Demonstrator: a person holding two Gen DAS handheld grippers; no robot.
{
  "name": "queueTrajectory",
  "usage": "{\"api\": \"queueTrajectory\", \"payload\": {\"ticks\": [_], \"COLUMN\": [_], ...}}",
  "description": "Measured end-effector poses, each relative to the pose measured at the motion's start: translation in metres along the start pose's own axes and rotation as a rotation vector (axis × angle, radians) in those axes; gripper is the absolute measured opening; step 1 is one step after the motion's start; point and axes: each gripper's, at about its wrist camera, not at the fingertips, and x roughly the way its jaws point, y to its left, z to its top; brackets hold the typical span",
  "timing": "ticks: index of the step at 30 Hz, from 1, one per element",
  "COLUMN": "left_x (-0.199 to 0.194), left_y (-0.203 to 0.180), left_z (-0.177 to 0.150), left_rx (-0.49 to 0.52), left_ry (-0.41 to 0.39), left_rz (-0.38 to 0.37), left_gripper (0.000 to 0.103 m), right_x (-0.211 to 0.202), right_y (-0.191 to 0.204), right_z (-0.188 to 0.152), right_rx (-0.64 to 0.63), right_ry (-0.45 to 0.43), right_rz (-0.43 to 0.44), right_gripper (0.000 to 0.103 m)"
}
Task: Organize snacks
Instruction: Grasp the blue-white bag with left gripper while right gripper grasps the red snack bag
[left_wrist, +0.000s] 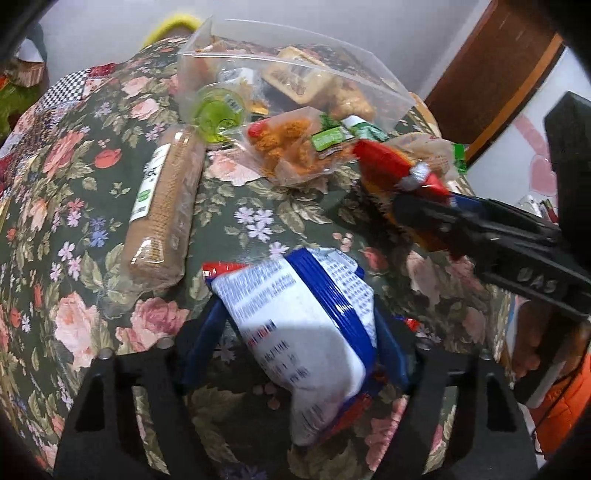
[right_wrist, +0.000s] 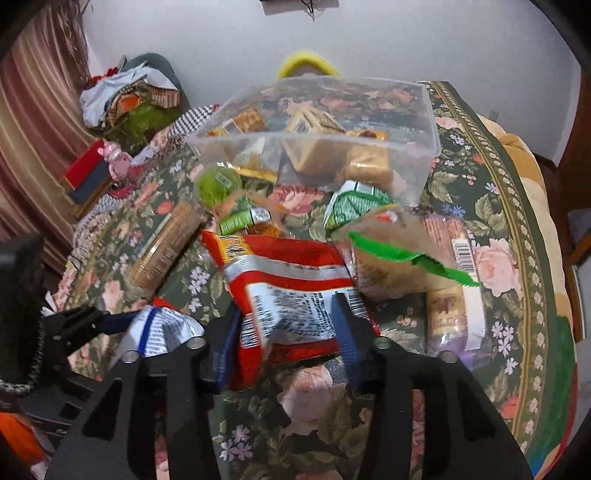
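While both bags sat between half-open jaws, the danger was plain: either could slip. On the left, the white and blue bag (left_wrist: 295, 321) stood tilted, slick and puffy, so a lift toward the clear box (left_wrist: 258, 55) at twelve o'clock could have let it slide out and drop onto the flowered cloth (left_wrist: 258, 221). A swing to eleven o'clock risked clipping the biscuit roll (left_wrist: 162, 214) or the little green cup (left_wrist: 216, 114) beside the box. Over on the right, the red bag (right_wrist: 288, 266) lay half across its neighbours, its far end near the green-topped packet (right_wrist: 399, 258) at one o'clock, so a pull could have dragged that packet along or torn the foil. Both hands crowded the same patch of table, and a knock between the two tools looked possible.

Now the grippers. The left gripper (left_wrist: 299, 306) was roughly half open, with the white and blue bag between its blue pads. The bag's edge met the right pad, while some cloth showed between it and the left pad, so I could not tell whether it was truly pinched. The right gripper (right_wrist: 286, 306) stood a little under half open, the red bag filling the gap and reaching both fingers, with the right finger lying over its printed panel. Whether that was a firm hold or only contact, the blur would not say. The box waited just beyond, already part filled.
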Motion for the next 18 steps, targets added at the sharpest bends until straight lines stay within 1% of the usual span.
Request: {"api": "queueTrajectory", "payload": {"ticks": [1, 2, 4, 6, 8, 10, 11, 12, 14, 15, 17, 18], "left_x": [0.0, -0.001, -0.001, -0.002, -0.005, -0.009, -0.011, -0.014, -0.02, -0.024, -0.032, -0.036], "left_y": [-0.001, -0.003, -0.006, -0.007, -0.005, -0.004, -0.003, -0.002, -0.002, -0.002, -0.002, -0.003], "left_z": [0.0, 0.0, 0.001, 0.001, 0.0, -0.001, -0.001, -0.002, -0.003, -0.002, -0.003, -0.003], "left_rx": [0.006, 0.017, 0.027, 0.025, 0.019, 0.017, 0.016, 0.015, 0.015, 0.016, 0.018, 0.019], "left_ry": [-0.001, -0.005, -0.012, -0.015, -0.017, -0.021, -0.024, -0.028, -0.037, -0.046, -0.063, -0.071], "left_rz": [-0.01, -0.018, -0.016, -0.017, -0.015, -0.009, -0.005, -0.002, 0.0, 0.003, 0.006, 0.007], "left_gripper": [0.064, 0.059, 0.055, 0.055, 0.054, 0.054, 0.054, 0.054, 0.054, 0.054, 0.054, 0.054], "right_x": [0.001, 0.002, 0.001, -0.001, -0.005, -0.01, -0.011, -0.014, -0.017, -0.02, -0.026, -0.029], "right_y": [0.001, 0.003, 0.005, 0.003, 0.001, 0.0, 0.001, 0.003, 0.004, 0.004, 0.004, 0.004], "right_z": [0.0, 0.0, -0.001, -0.004, -0.008, -0.01, -0.011, -0.013, -0.013, -0.012, -0.009, -0.007], "right_rx": [-0.003, -0.01, -0.027, -0.036, -0.044, -0.058, -0.071, -0.086, -0.085, -0.082, -0.07, -0.065], "right_ry": [0.001, 0.004, 0.005, 0.007, -0.003, -0.012, -0.016, -0.029, -0.035, -0.044, -0.054, -0.059], "right_rz": [-0.007, -0.013, -0.021, -0.018, -0.016, -0.012, -0.024, -0.043, -0.056, -0.057, -0.05, -0.04], "right_gripper": [0.054, 0.054, 0.054, 0.054, 0.05, 0.039, 0.039, 0.034, 0.031, 0.026, 0.023, 0.019]}}
